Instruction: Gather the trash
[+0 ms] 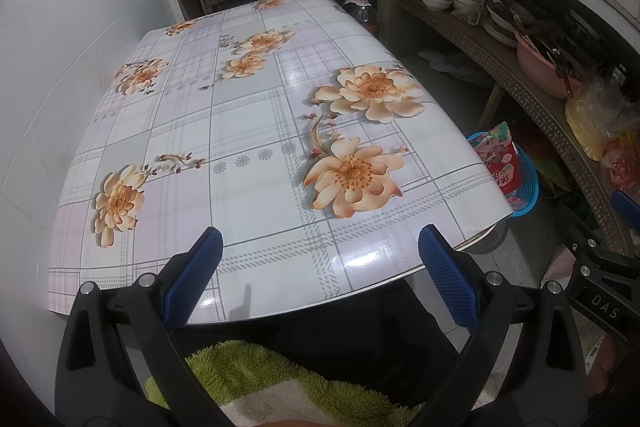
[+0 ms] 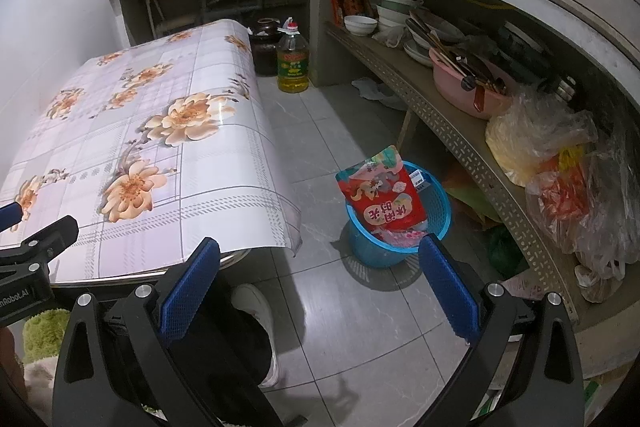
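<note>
The fingers of both grippers stand wide apart and hold nothing; the left gripper [image 1: 320, 267] hovers over the near edge of the bench [image 1: 248, 131], and the right gripper [image 2: 320, 267] hangs over the floor [image 2: 320, 131] just off the bench's near corner, looking toward the blue basket [image 2: 438, 203]; that basket stands on the tiles between the bench and the low shelf [image 2: 452, 131], and a red snack packet [image 2: 382, 195] sticks up out of it, with what seems to be more crumpled wrapping beneath, though the packet hides most of the inside; the flowered cloth on the bench shows no litter at all in either view, so the collecting from the bench looks done; what may be left, judging from the right wrist view, is a pale crumpled scrap [image 2: 376, 91] on the floor under the shelf's far end, near the oil bottle [image 2: 293, 61]; whether it is trash or a rag I cannot tell; the plastic bags [image 2: 560, 163] on the shelf look like stored goods rather than waste.
</note>
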Available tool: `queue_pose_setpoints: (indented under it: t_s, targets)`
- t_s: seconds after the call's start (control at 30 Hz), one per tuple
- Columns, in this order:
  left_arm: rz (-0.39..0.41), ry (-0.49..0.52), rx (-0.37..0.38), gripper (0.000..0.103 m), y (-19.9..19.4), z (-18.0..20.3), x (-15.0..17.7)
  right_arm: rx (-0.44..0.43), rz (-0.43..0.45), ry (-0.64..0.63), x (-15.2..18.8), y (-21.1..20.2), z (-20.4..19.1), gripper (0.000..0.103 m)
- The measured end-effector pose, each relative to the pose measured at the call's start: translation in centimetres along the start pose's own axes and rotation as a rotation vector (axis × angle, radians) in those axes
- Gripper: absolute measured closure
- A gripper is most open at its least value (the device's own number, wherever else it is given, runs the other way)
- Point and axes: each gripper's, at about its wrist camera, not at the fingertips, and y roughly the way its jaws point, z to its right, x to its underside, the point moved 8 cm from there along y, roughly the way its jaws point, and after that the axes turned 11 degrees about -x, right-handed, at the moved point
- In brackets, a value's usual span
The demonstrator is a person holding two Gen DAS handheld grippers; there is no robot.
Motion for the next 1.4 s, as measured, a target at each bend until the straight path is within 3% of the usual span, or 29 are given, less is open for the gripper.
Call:
queue_pose_setpoints:
  t_s: [1.4]
  targets:
    - [-0.012, 0.006, 0.018, 0.009, 0.25, 0.03, 0.21, -0.001, 0.002, -0.004, -0.19, -0.03, -0.27, 0.007]
